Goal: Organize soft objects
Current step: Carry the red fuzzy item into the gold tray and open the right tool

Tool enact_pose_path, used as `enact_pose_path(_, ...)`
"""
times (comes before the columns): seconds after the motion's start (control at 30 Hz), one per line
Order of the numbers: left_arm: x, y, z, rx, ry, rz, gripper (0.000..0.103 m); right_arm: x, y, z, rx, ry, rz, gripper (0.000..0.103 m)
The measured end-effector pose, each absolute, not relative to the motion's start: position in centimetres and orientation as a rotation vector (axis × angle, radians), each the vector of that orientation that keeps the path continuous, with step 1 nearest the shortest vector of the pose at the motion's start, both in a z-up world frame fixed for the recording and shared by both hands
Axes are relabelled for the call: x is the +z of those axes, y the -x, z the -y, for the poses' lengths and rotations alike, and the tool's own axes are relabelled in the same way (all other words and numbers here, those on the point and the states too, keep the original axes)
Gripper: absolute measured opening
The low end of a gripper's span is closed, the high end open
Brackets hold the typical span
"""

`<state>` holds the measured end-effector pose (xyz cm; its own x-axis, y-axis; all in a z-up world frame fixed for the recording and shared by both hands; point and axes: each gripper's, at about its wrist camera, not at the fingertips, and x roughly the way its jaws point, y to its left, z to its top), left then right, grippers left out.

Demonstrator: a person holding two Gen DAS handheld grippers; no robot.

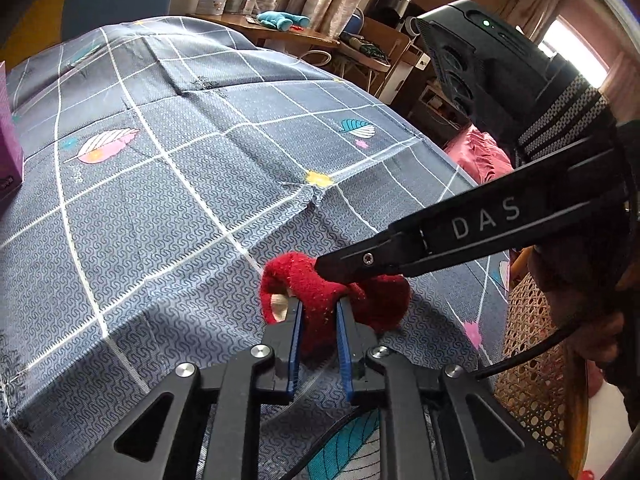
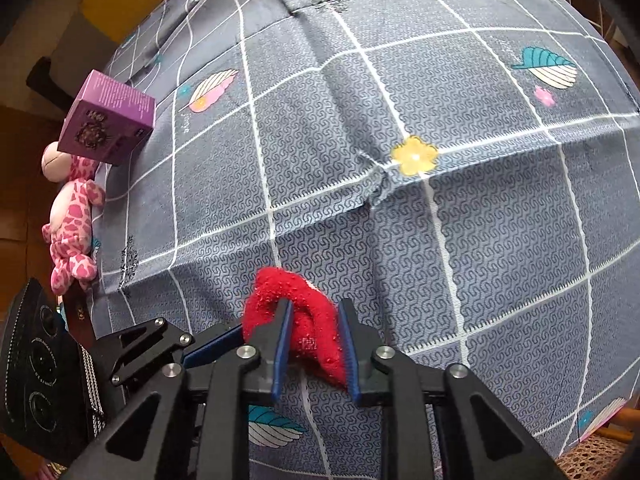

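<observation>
so the fuzzy red knitted sock (image 2: 298,320) sits on the grey grid-patterned bedsheet (image 2: 400,220), near edge. Way off left at the sheet's edge there's a purple cardboard box (image 2: 106,118), with a pink spotted plush giraffe (image 2: 72,220) right beside it, nearer the camera.

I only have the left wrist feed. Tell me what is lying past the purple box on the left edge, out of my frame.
Observer: A pink spotted plush toy lies at the bed's left edge, just below the purple box.
Operator: Report my right gripper's grip; I only see it from the side.
Observer: The right gripper has the red fuzzy sock between its blue pads, jaws closed on the fabric.
Operator: Say whether both grippers hold the same item.
Observer: Yes. The left gripper pinches the same sock from the other side, its fingertip showing just left of the right one.
</observation>
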<state>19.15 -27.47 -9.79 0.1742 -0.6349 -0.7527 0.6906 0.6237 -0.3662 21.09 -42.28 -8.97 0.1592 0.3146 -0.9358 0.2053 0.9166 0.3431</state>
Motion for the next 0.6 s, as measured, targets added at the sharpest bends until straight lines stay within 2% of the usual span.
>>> enact_pose_path(0.07, -9.4, -19.0, 26.8, -0.94, -0.047, -1.027, 0.015, -8.7, -21.0, 41.7, 0.096, -0.428, -1.409, 0.014)
enact_pose_path(0.4, -4.7, -16.8, 21.6, -0.874, -0.066, -0.894, 0.014, -6.0, -20.7, 36.6, 0.222, -0.399, -1.307, 0.013)
enact_pose_path(0.6, -4.3, -15.2, 14.5, -0.759, -0.052, -0.895, 0.014, -5.7, -20.2, 31.3, 0.349, -0.448, -1.277, 0.013)
